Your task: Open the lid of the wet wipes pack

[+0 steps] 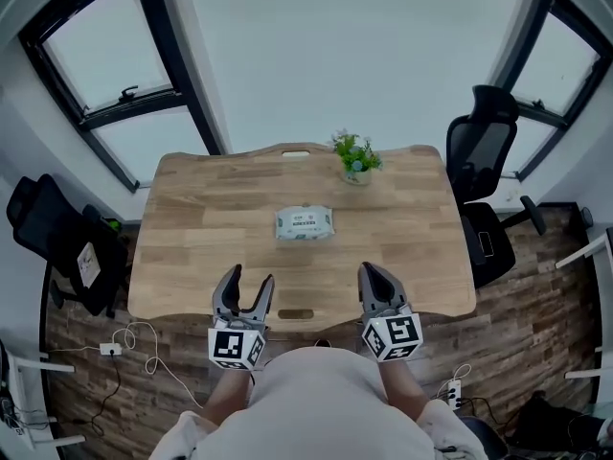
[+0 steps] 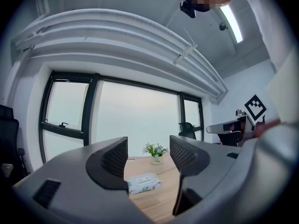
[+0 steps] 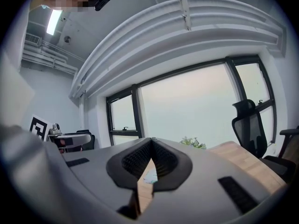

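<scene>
A white and green wet wipes pack point(image 1: 305, 223) lies flat in the middle of the wooden table point(image 1: 192, 257), its lid down. The left gripper view shows the pack point(image 2: 144, 183) between the jaws, well ahead. My left gripper point(image 1: 249, 286) hovers over the table's near edge, open and empty. My right gripper point(image 1: 374, 274) is beside it to the right, jaws shut together with nothing held. In the right gripper view only a sliver of the pack point(image 3: 149, 177) shows through the tips.
A small potted plant point(image 1: 355, 157) stands at the table's far side, behind the pack. Black office chairs sit right point(image 1: 484, 195) and left point(image 1: 57, 238) of the table. Cables and a power strip point(image 1: 124, 338) lie on the floor.
</scene>
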A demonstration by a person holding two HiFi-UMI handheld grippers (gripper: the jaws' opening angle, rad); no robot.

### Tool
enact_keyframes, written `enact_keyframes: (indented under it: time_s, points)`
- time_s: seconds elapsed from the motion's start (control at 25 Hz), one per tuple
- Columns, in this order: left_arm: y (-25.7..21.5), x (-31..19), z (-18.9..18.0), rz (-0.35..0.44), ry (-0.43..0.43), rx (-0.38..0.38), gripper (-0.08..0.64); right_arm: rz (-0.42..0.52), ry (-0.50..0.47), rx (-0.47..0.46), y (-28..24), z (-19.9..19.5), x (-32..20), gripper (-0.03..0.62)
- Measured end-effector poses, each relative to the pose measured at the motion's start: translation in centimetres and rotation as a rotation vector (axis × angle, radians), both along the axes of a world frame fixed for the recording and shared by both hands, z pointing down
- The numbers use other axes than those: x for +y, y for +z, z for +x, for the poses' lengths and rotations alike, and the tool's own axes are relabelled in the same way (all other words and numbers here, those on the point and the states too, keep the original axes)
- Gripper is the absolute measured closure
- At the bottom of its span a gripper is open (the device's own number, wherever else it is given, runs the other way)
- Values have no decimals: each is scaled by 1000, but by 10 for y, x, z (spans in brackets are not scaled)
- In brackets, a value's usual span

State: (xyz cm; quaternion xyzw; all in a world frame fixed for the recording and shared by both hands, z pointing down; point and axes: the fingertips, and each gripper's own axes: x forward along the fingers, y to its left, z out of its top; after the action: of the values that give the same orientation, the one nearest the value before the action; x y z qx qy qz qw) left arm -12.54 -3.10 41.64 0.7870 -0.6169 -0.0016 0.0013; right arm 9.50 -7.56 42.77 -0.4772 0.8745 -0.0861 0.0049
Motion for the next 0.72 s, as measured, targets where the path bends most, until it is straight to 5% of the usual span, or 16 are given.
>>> enact_keyframes:
  time_s: [0.72]
  points:
    - [3,-60,-8,-43,9,3,273,-26,-14,-15,3,-14,-59,584]
